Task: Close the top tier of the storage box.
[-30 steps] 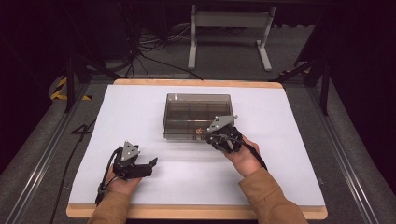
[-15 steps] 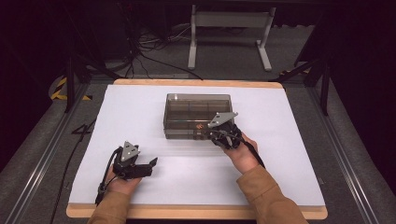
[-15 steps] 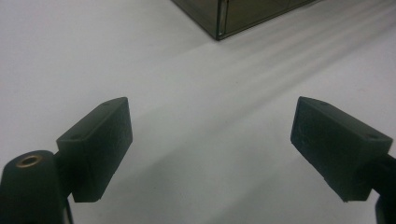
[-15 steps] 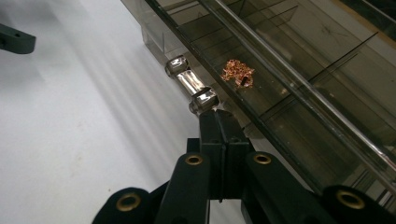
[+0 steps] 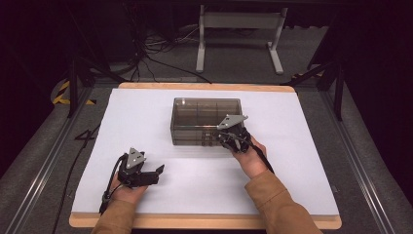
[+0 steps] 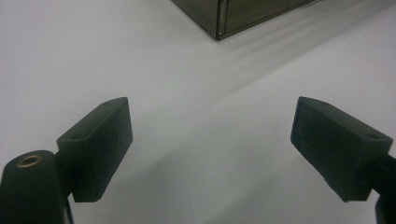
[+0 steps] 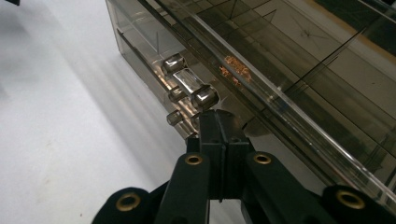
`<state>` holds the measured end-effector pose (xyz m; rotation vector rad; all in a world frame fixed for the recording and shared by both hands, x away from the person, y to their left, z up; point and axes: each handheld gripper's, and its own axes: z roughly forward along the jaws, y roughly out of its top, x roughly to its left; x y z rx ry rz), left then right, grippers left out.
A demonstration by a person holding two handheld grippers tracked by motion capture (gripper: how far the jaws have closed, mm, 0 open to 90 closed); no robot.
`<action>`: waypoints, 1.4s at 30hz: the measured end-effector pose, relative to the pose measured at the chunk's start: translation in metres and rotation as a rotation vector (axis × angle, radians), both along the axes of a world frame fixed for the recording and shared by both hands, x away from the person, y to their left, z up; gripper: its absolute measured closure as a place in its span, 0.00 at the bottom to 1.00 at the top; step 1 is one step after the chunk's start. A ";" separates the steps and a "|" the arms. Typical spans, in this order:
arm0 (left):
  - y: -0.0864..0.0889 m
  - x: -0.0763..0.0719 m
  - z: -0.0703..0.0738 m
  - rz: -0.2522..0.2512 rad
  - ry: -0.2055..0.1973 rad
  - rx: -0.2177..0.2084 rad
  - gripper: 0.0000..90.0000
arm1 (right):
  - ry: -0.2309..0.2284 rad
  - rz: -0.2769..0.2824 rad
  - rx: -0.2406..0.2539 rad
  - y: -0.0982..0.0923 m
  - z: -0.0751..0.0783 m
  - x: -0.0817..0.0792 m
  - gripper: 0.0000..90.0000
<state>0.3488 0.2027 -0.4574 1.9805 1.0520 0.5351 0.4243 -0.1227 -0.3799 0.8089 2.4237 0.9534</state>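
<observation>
Clenched together, the jaws of the right gripper (image 7: pixel 219 122) meet pad to pad at the front wall of the smoked acrylic drawer box (image 5: pixel 206 121), just below the clear bar handle (image 7: pixel 189 84) of its upper drawer. Whether they pinch the lower handle (image 7: pixel 175 117) behind them I cannot tell; the tips hide it. Over the last second this gripper has crept slightly leftward along the box front and closer to the wall, so I judge it is settling onto a handle before a pull. No drawer looks drawn out yet.

Something coppery and crumpled (image 7: pixel 236 68) lies inside the box, behind the handles.

Well short of the box, toward the person, the left gripper (image 5: pixel 141 171) has not shifted: its jaws are spread wide with nothing between them, above bare white table (image 5: pixel 146 117), the near corner of the box (image 6: pixel 218 29) ahead of it.

Nothing lies in front of the box to block a drawer sliding out, but the light box may slide along with the pull, as the left gripper is not bracing it.
</observation>
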 end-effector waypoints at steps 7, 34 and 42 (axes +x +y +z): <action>0.000 0.000 0.000 -0.001 0.000 0.001 0.15 | -0.003 -0.003 0.015 0.000 -0.002 0.004 1.00; 0.000 0.000 0.000 -0.003 0.003 0.002 0.15 | 0.023 0.065 0.024 -0.003 0.004 -0.002 0.88; 0.000 0.001 0.000 -0.002 0.005 -0.003 0.15 | 0.035 0.147 0.069 -0.008 0.015 -0.014 0.61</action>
